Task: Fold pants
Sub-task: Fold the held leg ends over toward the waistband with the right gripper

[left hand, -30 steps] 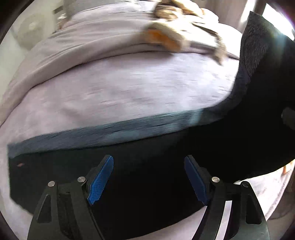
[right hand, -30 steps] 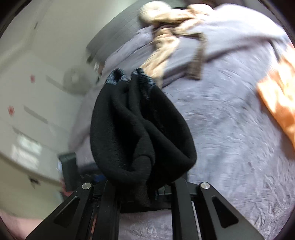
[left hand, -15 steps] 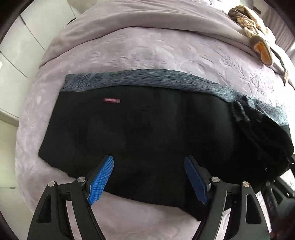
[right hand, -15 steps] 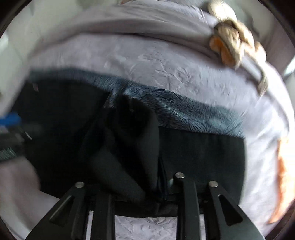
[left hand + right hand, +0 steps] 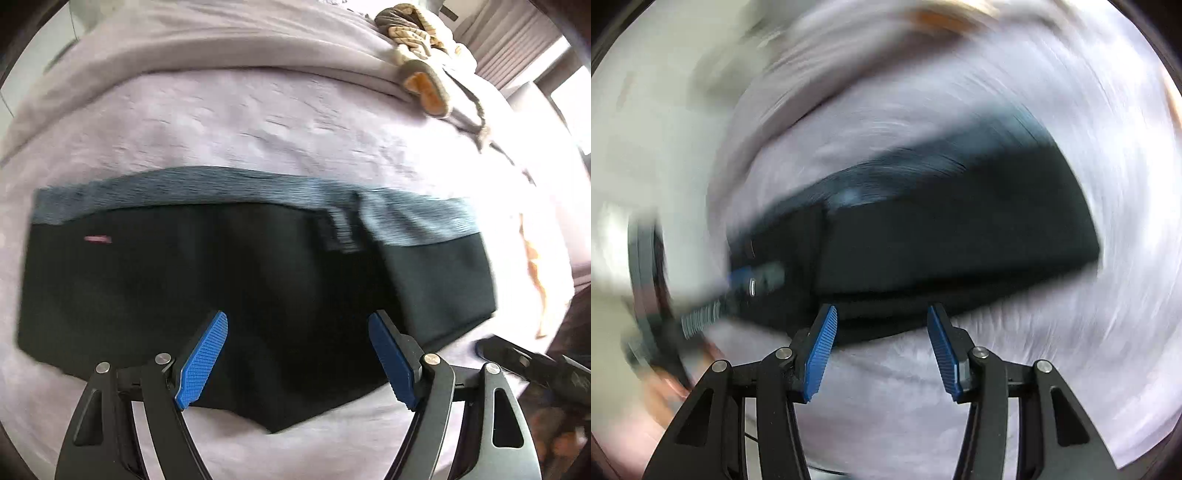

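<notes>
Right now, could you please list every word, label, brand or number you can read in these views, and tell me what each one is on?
No text can be read in either view.
Small pinkish-red tag on the black pants: blurred, no letters can be made out.
Bedspread and both grippers: no print visible.
Right wrist view: too smeared to show any lettering.

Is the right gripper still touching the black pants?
Apart. In the right wrist view the right gripper has just been opening, with nothing between its blue pads; the pants lie on the bed beyond them.
</notes>
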